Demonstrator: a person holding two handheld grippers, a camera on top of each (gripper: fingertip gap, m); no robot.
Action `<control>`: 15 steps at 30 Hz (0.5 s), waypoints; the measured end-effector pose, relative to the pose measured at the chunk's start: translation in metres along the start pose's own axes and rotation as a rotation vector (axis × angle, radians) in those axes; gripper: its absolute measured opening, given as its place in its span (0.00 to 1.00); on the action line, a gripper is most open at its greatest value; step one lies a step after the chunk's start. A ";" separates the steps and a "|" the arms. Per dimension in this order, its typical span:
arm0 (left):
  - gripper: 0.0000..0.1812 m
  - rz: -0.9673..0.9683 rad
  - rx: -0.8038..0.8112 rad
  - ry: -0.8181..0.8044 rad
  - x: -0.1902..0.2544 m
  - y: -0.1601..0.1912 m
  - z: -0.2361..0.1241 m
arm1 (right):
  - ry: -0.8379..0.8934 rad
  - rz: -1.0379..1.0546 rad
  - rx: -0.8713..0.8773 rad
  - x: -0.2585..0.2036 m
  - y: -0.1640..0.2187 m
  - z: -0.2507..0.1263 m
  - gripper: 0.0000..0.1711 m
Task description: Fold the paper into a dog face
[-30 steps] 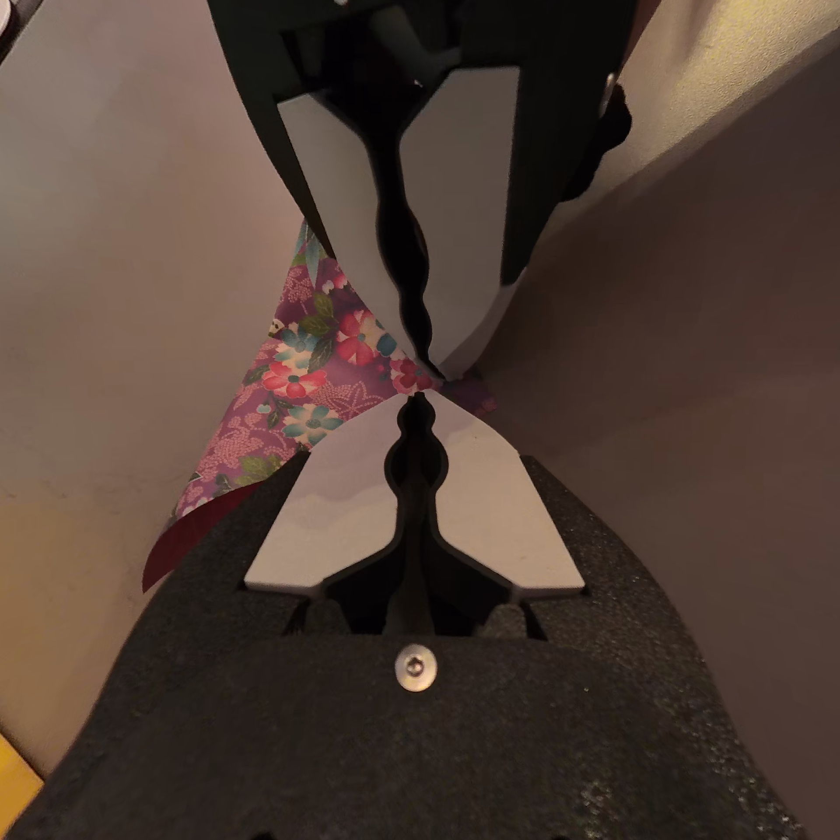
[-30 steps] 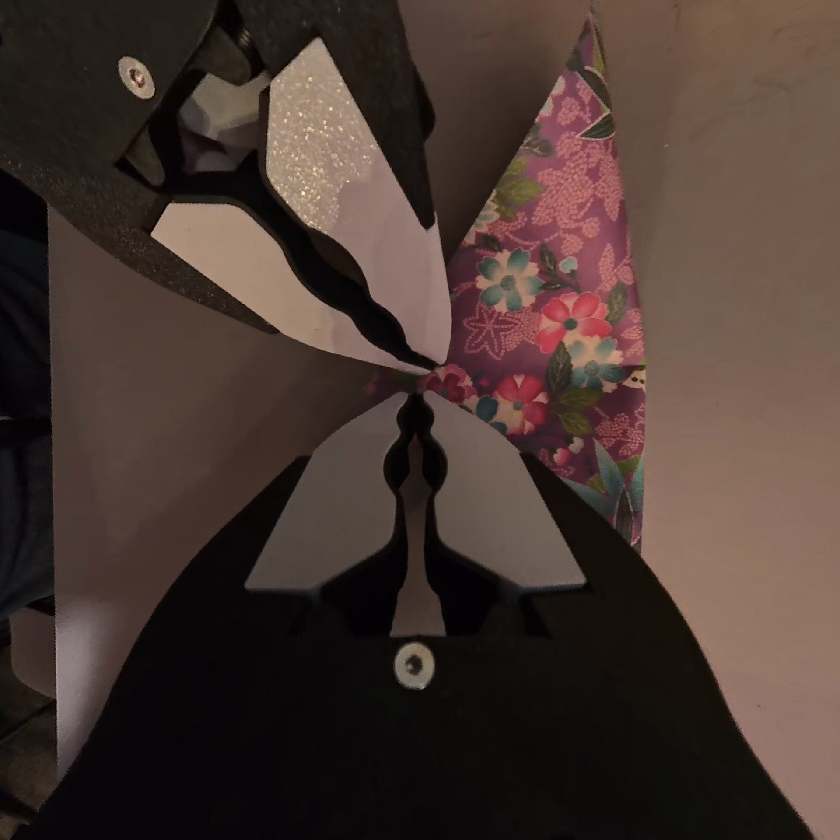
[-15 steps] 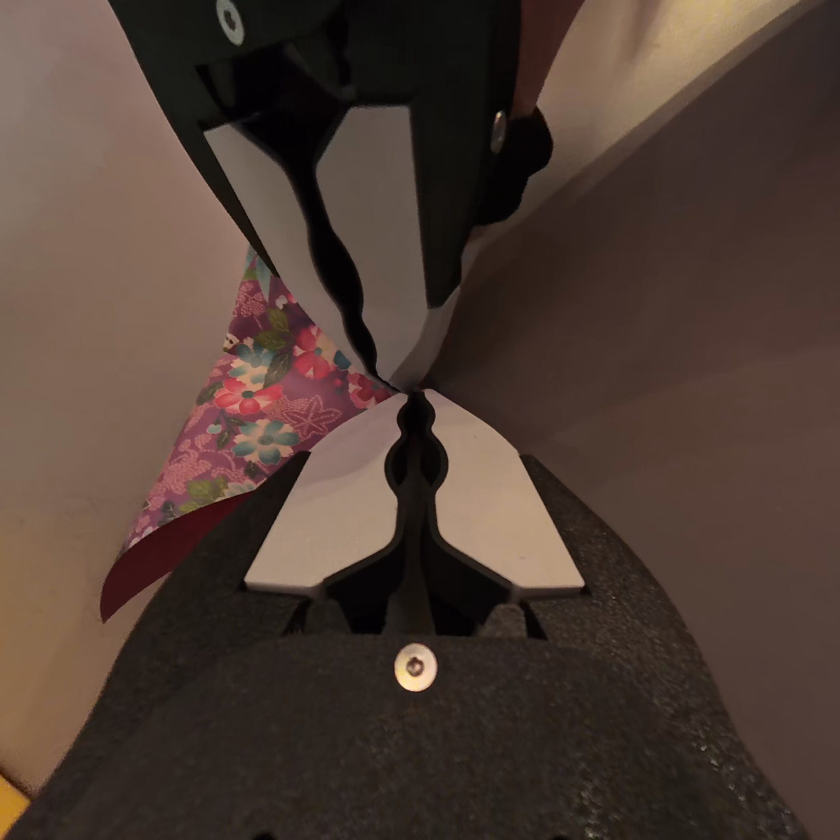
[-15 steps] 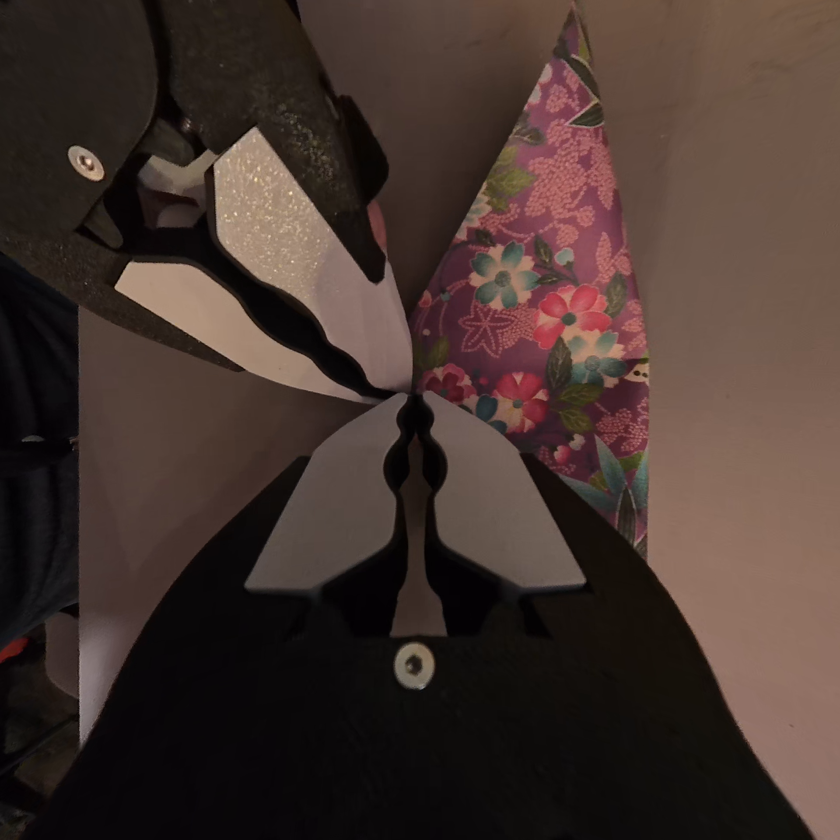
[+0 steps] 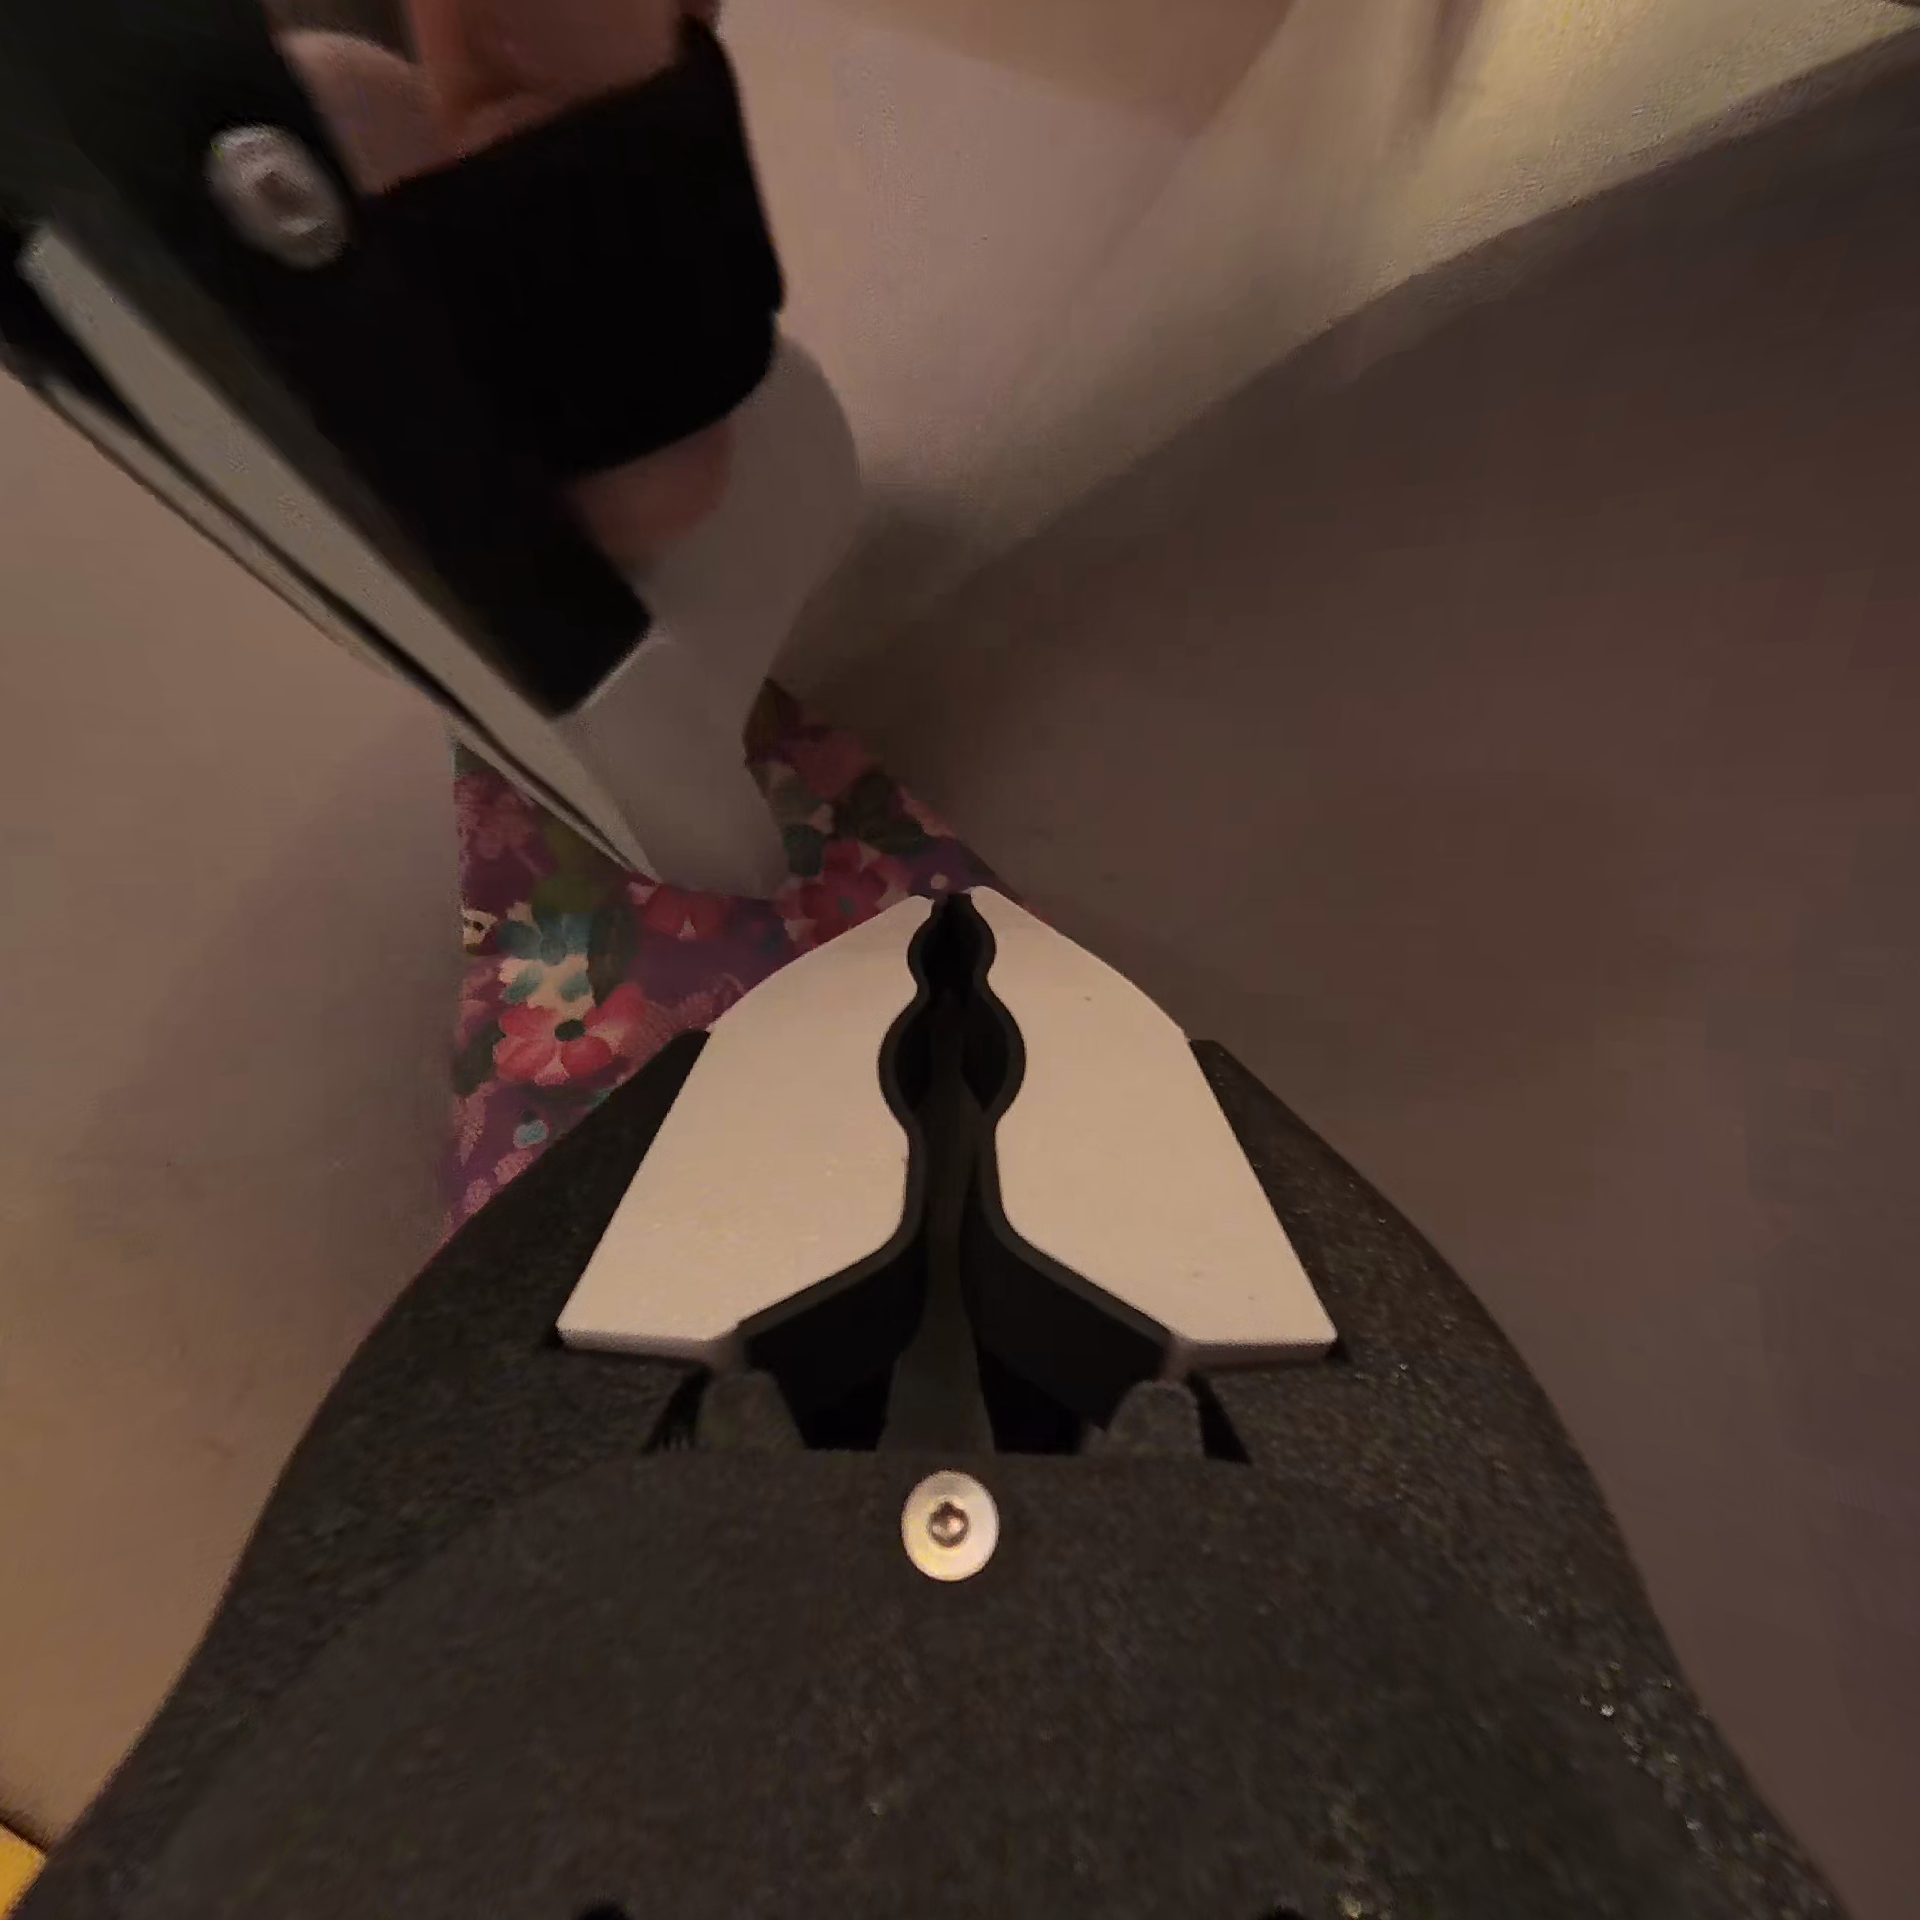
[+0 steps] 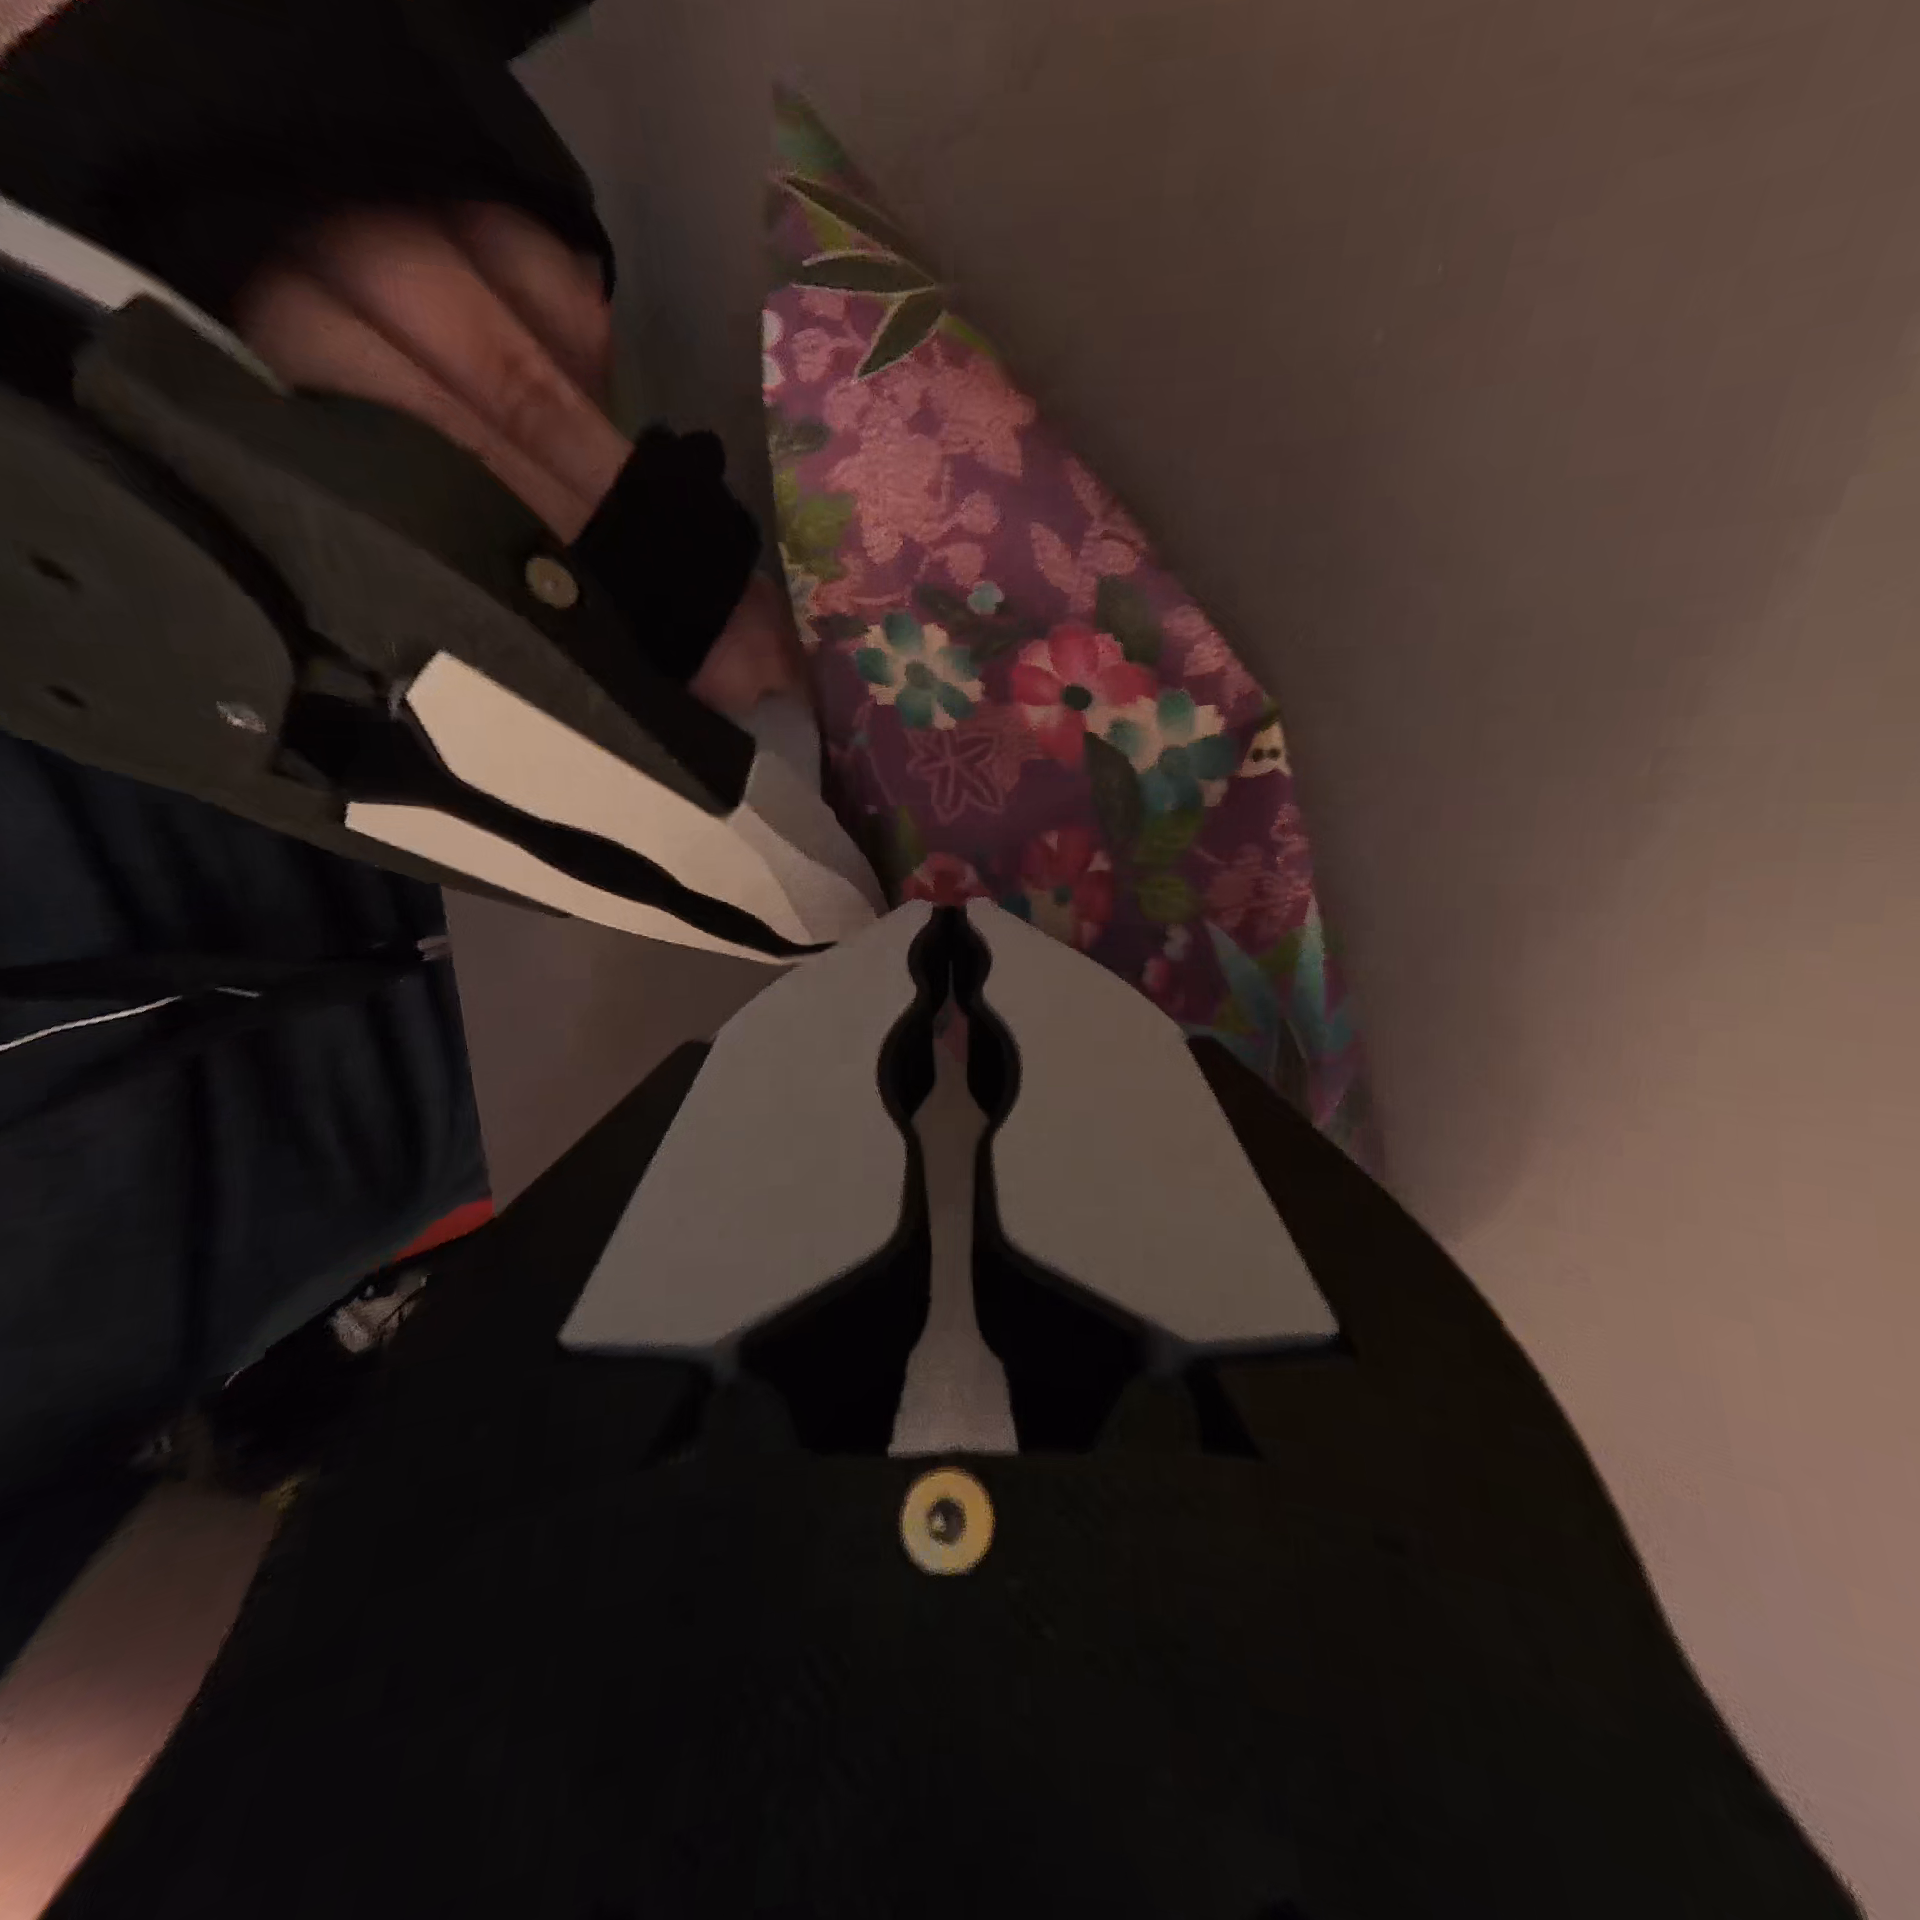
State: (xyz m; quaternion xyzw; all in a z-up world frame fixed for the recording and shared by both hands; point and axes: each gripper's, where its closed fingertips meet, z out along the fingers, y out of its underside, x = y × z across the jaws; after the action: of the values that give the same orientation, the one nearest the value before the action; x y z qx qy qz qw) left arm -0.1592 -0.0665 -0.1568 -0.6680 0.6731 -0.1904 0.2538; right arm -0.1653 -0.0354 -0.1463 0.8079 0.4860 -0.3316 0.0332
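Note:
The paper (image 5: 613, 987) is purple with red, pink and teal flowers and lies folded on the pale table (image 5: 208, 935). My left gripper (image 5: 951, 899) is shut, its tips down at the paper's right edge. The right gripper (image 5: 707, 873) comes in from the upper left, shut, tips on the paper. In the right wrist view the paper (image 6: 1018, 675) stretches up and away as a long pointed shape. My right gripper (image 6: 945, 909) is shut with its tips at the paper's near edge. The left gripper (image 6: 816, 940) is shut right beside it. I cannot tell whether either pinches a layer.
A person's hand (image 6: 436, 343) in a black strap holds the left gripper. The table's left edge (image 6: 468, 1091) has dark clothing (image 6: 208, 1039) beyond it. A yellow thing (image 5: 12, 1881) shows at the bottom left corner. A pale raised band (image 5: 1507, 135) runs along the far right. Both grippers' tips are close together, under 4 cm apart.
The right gripper has swung from nose-to-nose with the left one to a slant from the left, its tips sliding a little over the paper. Both stay shut. More paper shows around the tips.

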 end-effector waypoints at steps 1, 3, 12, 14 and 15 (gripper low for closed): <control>0.01 -0.004 0.003 0.003 0.000 0.000 0.000 | 0.026 0.006 -0.041 0.003 0.001 -0.001 0.01; 0.01 -0.018 0.011 0.013 0.000 0.000 0.000 | 0.084 -0.003 -0.125 0.008 0.005 -0.006 0.01; 0.01 -0.032 0.014 0.023 0.000 0.000 -0.001 | 0.053 -0.070 -0.249 0.000 -0.006 -0.025 0.01; 0.01 -0.033 0.011 0.021 0.000 0.000 -0.001 | 0.032 -0.086 -0.302 -0.001 -0.002 -0.017 0.01; 0.01 -0.031 0.009 0.019 0.000 0.000 -0.001 | 0.030 -0.100 -0.317 0.000 -0.001 -0.013 0.01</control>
State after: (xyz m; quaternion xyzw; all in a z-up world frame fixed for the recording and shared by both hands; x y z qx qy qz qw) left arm -0.1594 -0.0668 -0.1564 -0.6754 0.6641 -0.2037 0.2476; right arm -0.1594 -0.0301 -0.1358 0.7722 0.5723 -0.2398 0.1367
